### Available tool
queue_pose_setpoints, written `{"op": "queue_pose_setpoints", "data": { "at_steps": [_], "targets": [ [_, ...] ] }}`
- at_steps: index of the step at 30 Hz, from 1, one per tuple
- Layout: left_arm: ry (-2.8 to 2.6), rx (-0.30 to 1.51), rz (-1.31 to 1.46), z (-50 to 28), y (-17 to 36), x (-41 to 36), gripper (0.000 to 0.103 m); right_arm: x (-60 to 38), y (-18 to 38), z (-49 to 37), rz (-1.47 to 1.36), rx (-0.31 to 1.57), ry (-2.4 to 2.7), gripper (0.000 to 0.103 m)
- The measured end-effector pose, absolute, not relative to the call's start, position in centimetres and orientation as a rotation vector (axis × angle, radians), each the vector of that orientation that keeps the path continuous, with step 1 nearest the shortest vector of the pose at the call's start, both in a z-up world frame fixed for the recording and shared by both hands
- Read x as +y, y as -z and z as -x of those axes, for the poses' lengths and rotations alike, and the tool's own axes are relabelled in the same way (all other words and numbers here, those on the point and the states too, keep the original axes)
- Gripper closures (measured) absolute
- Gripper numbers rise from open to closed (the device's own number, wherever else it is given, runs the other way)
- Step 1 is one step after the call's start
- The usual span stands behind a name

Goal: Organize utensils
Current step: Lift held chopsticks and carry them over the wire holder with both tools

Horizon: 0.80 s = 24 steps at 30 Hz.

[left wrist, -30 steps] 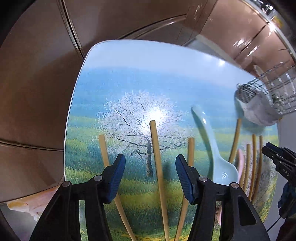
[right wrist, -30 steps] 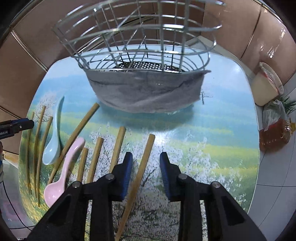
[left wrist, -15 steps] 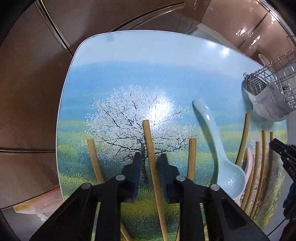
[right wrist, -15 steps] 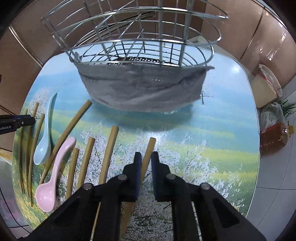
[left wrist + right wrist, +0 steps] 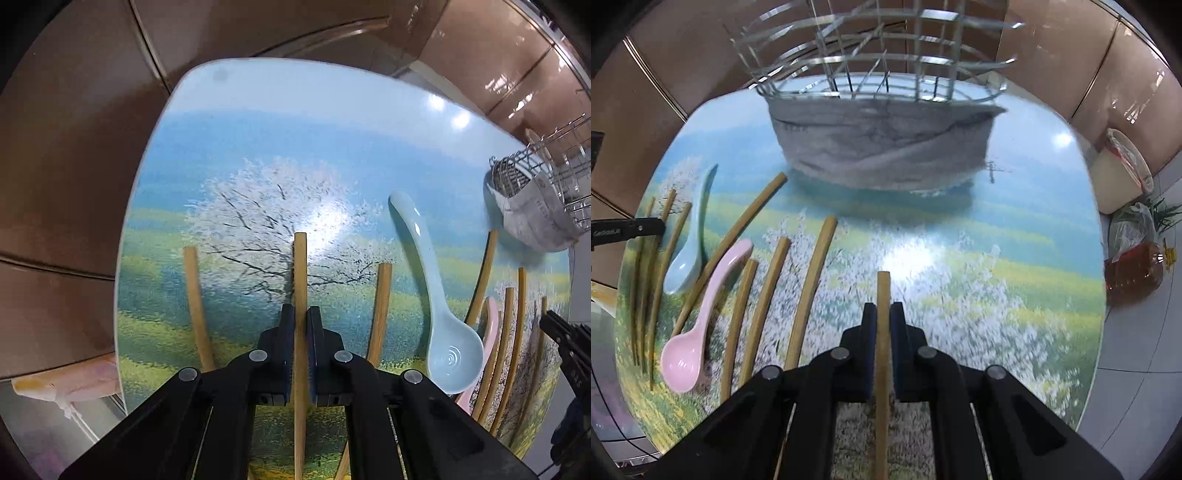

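My left gripper (image 5: 301, 314) is shut on a bamboo chopstick (image 5: 300, 266) that points away over the picture-printed table (image 5: 295, 129). My right gripper (image 5: 882, 312) is shut on another bamboo chopstick (image 5: 883, 291). Several more chopsticks lie loose on the table, such as one (image 5: 812, 280) left of my right gripper. A light blue spoon (image 5: 439, 317) (image 5: 690, 243) and a pink spoon (image 5: 701, 325) lie among them. The wire utensil basket (image 5: 879, 122), wrapped in grey cloth, stands beyond my right gripper and at the right edge of the left wrist view (image 5: 535, 199).
Brown tiled walls (image 5: 66, 147) close in behind the table. A white lidded tub (image 5: 1123, 170), a plastic bag (image 5: 1134, 225) and an oil bottle (image 5: 1134, 269) stand on the floor to the table's right.
Both grippers closed from open onto a chopstick each. The right one has swung its chopstick straight and the view has shifted, with motion blur.
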<state>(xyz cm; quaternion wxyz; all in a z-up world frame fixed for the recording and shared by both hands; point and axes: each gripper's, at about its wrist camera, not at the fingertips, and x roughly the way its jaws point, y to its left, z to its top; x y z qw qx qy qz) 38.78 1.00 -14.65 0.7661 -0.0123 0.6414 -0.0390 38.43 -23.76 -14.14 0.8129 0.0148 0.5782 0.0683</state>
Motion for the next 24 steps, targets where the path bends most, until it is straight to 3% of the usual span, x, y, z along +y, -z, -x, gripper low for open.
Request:
{"op": "queue_pose_setpoints", "data": {
  "at_steps": [11, 24],
  "targets": [
    [0.113, 1.122, 0.087, -31.6, 4.1, 3.5, 0.097, -25.0, 4.5, -28.3, -0.114, 0.929, -0.186, 0.097],
    [0.179, 0.843, 0.184, -27.1, -7.4, 3.8, 0.097, -24.0, -6.6, -23.3, -0.125, 0.663, -0.194, 0.097]
  ]
}}
